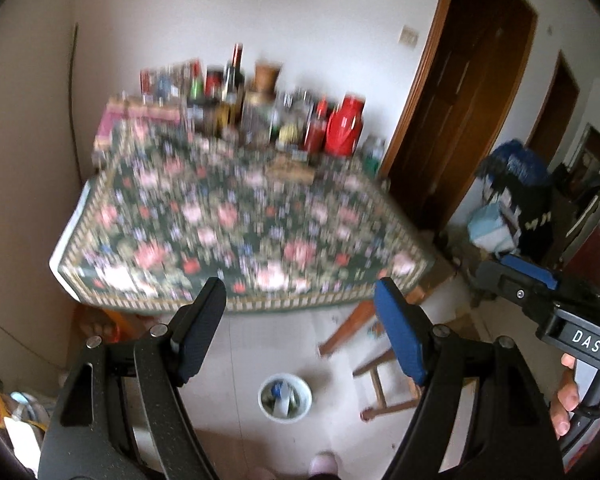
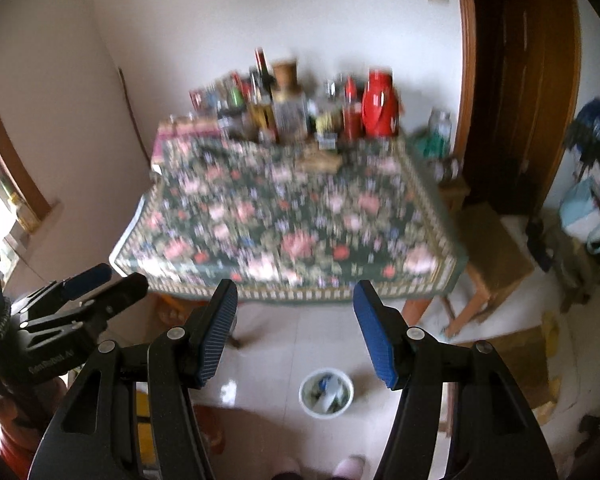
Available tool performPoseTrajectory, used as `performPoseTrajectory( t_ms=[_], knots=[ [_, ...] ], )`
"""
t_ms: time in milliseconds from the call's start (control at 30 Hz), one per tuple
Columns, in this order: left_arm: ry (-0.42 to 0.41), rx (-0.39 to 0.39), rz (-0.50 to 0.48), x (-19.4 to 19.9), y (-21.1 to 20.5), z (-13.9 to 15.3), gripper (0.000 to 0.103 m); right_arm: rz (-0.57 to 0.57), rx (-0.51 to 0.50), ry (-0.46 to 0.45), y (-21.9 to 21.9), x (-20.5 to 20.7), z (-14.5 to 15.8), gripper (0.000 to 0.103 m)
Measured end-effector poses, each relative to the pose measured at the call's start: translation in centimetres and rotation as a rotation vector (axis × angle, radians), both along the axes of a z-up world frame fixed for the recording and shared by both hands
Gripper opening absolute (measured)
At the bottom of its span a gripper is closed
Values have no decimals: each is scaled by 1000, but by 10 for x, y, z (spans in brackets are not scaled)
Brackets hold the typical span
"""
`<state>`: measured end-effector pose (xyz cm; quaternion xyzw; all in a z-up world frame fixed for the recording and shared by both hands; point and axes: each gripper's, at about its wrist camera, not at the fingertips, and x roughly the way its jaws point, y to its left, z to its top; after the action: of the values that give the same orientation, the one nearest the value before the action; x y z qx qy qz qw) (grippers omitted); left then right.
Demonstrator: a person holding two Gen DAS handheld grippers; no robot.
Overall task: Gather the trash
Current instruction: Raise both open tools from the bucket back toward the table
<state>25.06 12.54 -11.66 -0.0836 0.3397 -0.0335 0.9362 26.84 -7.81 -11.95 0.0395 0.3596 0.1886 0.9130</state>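
The bench [image 1: 228, 232], draped in a dark floral cloth, filled the middle of both wrist views and was blurred, which suggested the cameras were in motion. Along its far edge at twelve o'clock a crowd of bottles and jars [image 1: 236, 100] stood packed against the wall, likely parked there to keep the front of the cloth free; a red thermos [image 1: 345, 126] closed the row at one o'clock. A small brownish object [image 1: 290, 170] lay on the cloth just in front of that row; whether it was trash could not be told through the blur. A wooden stool [image 1: 384, 376] stood on the floor at four o'clock in the left view. The left gripper [image 1: 300, 332] hung above the floor in front of the bench, its jaws spread wide and holding nothing. The right gripper [image 2: 296, 332] did the same beside it, jaws parted and empty, presumably ready for a pickup. The white bin [image 2: 326, 392] sat on the tiles at six o'clock, between bench and person, already holding scraps, a handy spot for dropping whatever came off the cloth.
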Motion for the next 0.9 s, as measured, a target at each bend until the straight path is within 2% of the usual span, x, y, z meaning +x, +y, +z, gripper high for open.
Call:
performPoseTrajectory(
  t_ms=[67, 233, 300, 400, 500, 667, 900],
  knots=[
    [-46, 5, -4, -9, 2, 22, 76, -14, -9, -69, 2, -15, 27, 58],
    [-180, 41, -32, -37, 5, 71, 77, -45, 22, -206, 2, -46, 72, 83],
    [-210, 34, -46, -44, 8, 83, 81, -61, 27, -252, 3, -55, 85, 86],
    [-240, 0, -52, -51, 15, 95, 81, -75, 6, -294, 7, -63, 97, 87],
    [-260, 5, -38, -52, 20, 99, 81, -101, -21, -329, 11, -67, 102, 97],
    [-247, 46, -38, -40, 21, 96, 81, -137, -12, -366, 10, -65, 101, 102],
    [-235, 78, -20, 0, 17, 86, 81, -158, 18, -366, 0, -33, 99, 103]
  ],
)
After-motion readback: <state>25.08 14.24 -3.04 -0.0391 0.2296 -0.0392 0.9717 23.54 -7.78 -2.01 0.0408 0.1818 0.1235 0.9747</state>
